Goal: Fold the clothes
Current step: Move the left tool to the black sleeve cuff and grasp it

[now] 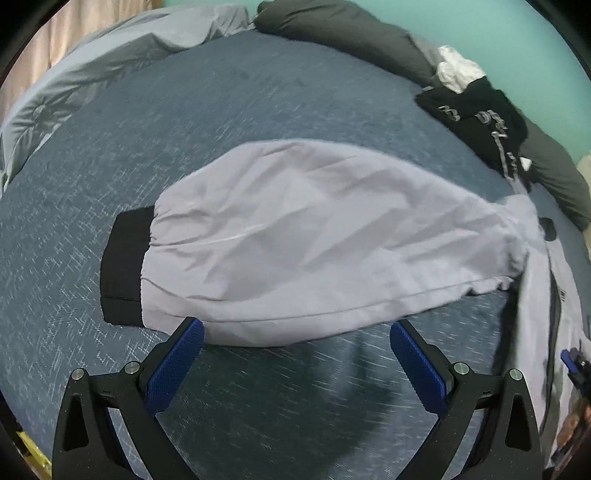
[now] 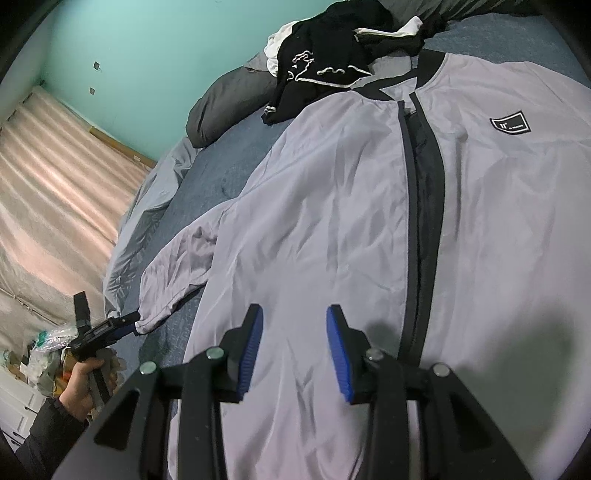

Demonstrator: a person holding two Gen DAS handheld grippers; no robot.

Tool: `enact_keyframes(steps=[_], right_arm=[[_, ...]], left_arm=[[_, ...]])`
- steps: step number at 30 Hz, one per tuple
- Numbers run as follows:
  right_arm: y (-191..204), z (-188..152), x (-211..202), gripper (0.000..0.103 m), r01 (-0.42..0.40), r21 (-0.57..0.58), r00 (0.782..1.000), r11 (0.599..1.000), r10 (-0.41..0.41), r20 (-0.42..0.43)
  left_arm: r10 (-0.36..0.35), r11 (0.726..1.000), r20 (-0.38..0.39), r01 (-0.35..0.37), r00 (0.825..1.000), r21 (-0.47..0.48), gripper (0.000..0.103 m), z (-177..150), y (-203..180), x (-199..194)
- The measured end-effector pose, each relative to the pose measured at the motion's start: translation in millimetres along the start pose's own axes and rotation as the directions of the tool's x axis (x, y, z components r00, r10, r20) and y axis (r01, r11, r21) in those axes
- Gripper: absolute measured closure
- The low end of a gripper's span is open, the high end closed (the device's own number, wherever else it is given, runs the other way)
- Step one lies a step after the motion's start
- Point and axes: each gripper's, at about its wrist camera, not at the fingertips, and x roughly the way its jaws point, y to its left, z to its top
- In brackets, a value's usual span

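Note:
A light grey zip jacket [image 2: 332,221] with a black zip band and a black chest label lies front up on the blue bed cover [image 2: 229,166]. One sleeve [image 1: 314,236], ending in a black cuff [image 1: 125,266], lies stretched out flat across the cover. My left gripper [image 1: 295,328] stands wide open just over the sleeve's near edge, its blue pads either side of the seam, pressing on nothing. In the right wrist view a hand holds the left gripper [image 2: 127,323] at the sleeve's end. My right gripper [image 2: 294,321] hangs partly open over the jacket's lower front, with flat cloth beneath and nothing pinched.
A black garment with white print [image 2: 325,55] and some white cloth lie piled by the jacket's collar. Dark grey bedding [image 1: 351,29] runs along the teal wall. A pale grey sheet [image 1: 92,81] is bunched at the bed's edge. Plastic bags [image 2: 48,350] clutter the floor.

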Motion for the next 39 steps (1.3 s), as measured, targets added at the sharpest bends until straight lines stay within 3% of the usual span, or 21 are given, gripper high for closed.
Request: enact_keyframes(steps=[8, 28, 35, 38, 39], right_arm=[[-4.4, 1.2, 0.2, 0.067, -0.013, 0.027, 1.0, 1.0, 0.013, 0.004], [-7.2, 2.6, -1.6, 0.067, -0.034, 0.069, 0.999, 0.997, 0.033, 0.018], [-7.3, 1.2, -1.6, 0.067, -0.035, 0.072, 0.999, 0.997, 0.034, 0.016], [-7.1, 1.3, -0.9, 0.067, -0.035, 0.073, 0.999, 0.997, 0.034, 0.016], [-7.0, 1.2, -0.7, 0.067, -0.035, 0.073, 0.999, 0.997, 0.034, 0.016]], left_arm=[[0.01, 1.0, -0.066, -0.011, 0.998, -0.006, 0.0, -6.7, 1.8, 30.0], [0.037, 0.999, -0.096, -0.039, 0.995, -0.016, 0.0, -4.7, -5.0, 48.5], [0.067, 0.997, -0.091, -0.064, 0.994, 0.037, 0.001, -1.5, -19.1, 45.7], [0.034, 0.999, -0.054, -0.033, 0.998, 0.011, 0.007, 2.1, -16.8, 30.6], [0.022, 1.0, -0.04, -0.022, 0.999, 0.001, 0.014, 3.6, -13.2, 24.9]])
